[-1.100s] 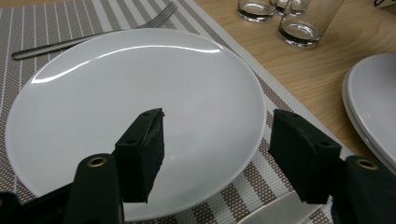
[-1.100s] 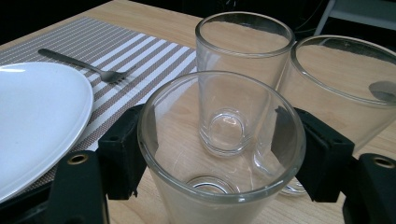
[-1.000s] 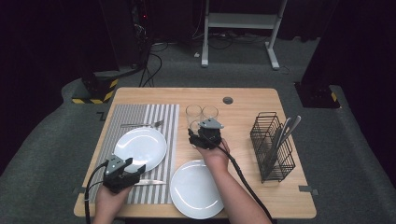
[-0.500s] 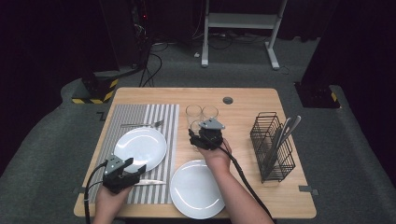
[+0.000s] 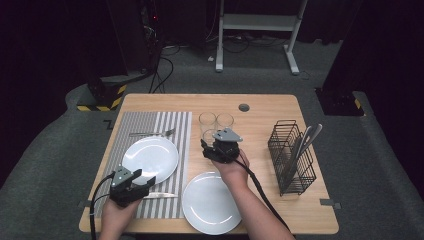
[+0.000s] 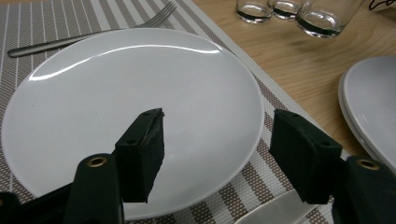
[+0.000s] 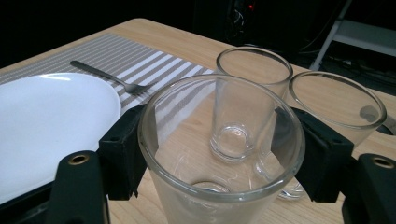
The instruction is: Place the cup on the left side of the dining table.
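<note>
**Right gripper clamps a drinking glass near the middle of the desk**

The held glass [image 7: 219,154] sits between the two black jaws of the right gripper [image 5: 216,146], whose pads press against its sides just under the rim; it stands upright, mouth up, and whether its base touches the wood I cannot tell. It is the nearest of three glasses grouped near the middle of the desk [image 5: 260,107], a little toward the far edge. The other two glasses, the left one [image 7: 252,100] and the right one [image 7: 337,105], stand side by side just beyond it, close to one another.

Left of the group lies a striped placemat [image 5: 165,122], reaching from the far half of the desk to its near edge. On it rest a fork [image 5: 150,133] toward the far end, a white plate [image 5: 150,159] in the middle and a knife [image 5: 162,195] near the front edge. The left gripper [image 5: 142,186] hangs over the near part of the mat, jaws spread apart with nothing between them, pointing at the plate. A second white plate [image 5: 210,202] lies on bare wood by the near edge. A black wire cutlery basket [image 5: 295,157] with utensils stands toward the right edge.
</note>
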Tool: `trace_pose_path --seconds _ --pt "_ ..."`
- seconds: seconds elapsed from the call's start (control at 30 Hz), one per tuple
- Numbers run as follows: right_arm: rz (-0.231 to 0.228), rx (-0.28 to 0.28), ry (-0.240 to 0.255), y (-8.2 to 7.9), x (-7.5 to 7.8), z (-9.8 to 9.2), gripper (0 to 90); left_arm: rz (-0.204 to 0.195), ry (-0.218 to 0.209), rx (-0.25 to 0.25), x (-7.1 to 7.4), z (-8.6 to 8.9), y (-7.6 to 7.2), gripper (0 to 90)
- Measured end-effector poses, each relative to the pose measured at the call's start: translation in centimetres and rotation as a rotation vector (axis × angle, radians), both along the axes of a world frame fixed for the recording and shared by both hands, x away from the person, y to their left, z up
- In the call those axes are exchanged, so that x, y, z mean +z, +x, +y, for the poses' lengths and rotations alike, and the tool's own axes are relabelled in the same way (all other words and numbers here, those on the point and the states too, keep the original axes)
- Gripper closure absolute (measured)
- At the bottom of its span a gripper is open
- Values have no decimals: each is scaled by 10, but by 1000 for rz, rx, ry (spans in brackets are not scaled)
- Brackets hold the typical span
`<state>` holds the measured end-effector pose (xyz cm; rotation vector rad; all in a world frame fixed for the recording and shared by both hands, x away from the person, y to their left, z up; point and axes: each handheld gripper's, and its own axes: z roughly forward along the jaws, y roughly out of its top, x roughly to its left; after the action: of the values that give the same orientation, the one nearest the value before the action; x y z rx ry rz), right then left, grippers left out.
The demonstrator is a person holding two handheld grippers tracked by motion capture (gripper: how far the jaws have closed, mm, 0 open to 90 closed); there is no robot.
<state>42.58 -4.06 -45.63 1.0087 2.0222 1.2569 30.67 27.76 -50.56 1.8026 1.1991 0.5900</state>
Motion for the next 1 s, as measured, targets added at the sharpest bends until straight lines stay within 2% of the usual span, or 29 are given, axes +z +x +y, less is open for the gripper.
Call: trace_pose_path --seconds 0.63,1.0 --pt "-29 72 32 -22 8 9 286 -4 17 10 -1 4 0 352" --pt "-31 123 37 -33 8 22 286 -7 17 16 -2 8 1 352"
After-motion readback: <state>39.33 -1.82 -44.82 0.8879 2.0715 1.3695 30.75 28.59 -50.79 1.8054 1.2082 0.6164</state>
